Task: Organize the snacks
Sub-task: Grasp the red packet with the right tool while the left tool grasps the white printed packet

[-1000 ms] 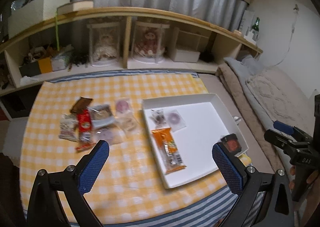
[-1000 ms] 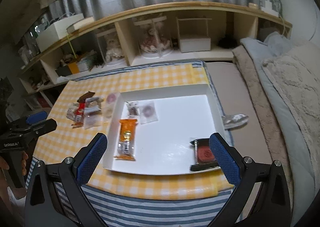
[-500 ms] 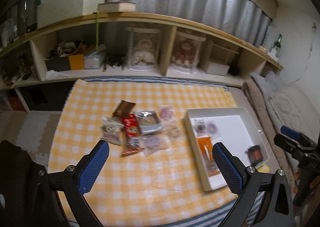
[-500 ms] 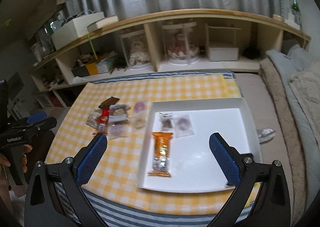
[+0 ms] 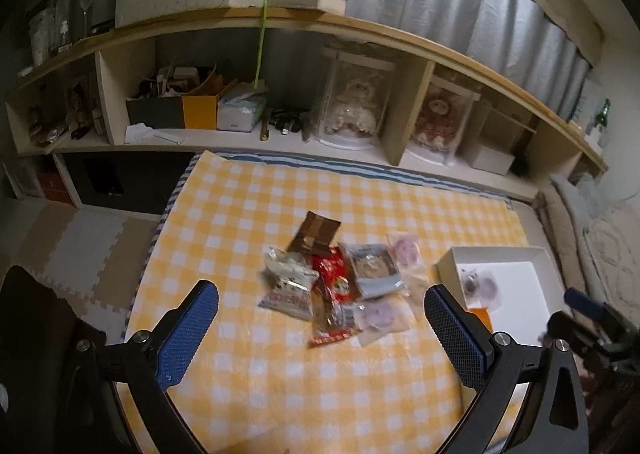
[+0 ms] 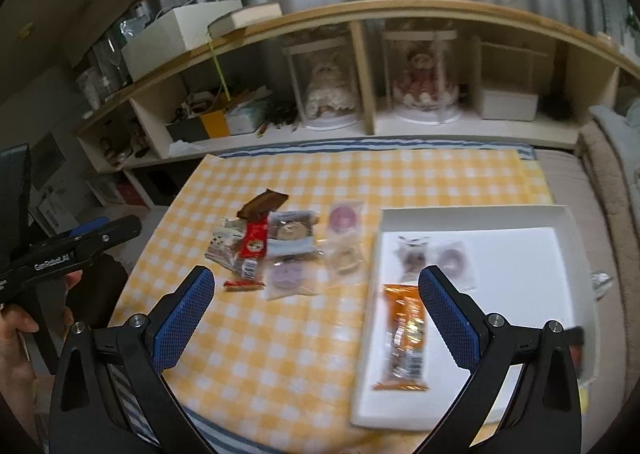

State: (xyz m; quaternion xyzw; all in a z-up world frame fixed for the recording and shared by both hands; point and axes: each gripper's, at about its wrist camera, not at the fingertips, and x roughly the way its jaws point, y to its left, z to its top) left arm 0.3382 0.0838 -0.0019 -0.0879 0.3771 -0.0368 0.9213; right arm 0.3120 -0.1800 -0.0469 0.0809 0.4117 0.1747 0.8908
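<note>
Left wrist view: left gripper (image 5: 320, 318) spread wide, holding nothing, above the yellow checked cloth (image 5: 248, 213). At frame centre, snack pile (image 5: 340, 282), packets overlapping: red packet (image 5: 334, 274) partly under its neighbours, brown wrapper (image 5: 316, 234) at the top. At right edge, white tray (image 5: 520, 266), partly cut by the finger. Risk, as judged: closing on one packet and dragging two, because of the overlap; slippery film sliding out of the pads.

Right wrist view: right gripper (image 6: 316, 294) also spread wide, empty. Pile left of centre, tray at right with orange packet (image 6: 404, 334) and two round sweets. Risk: both grippers meeting over the pile; motion blur spoiling the aim.
</note>
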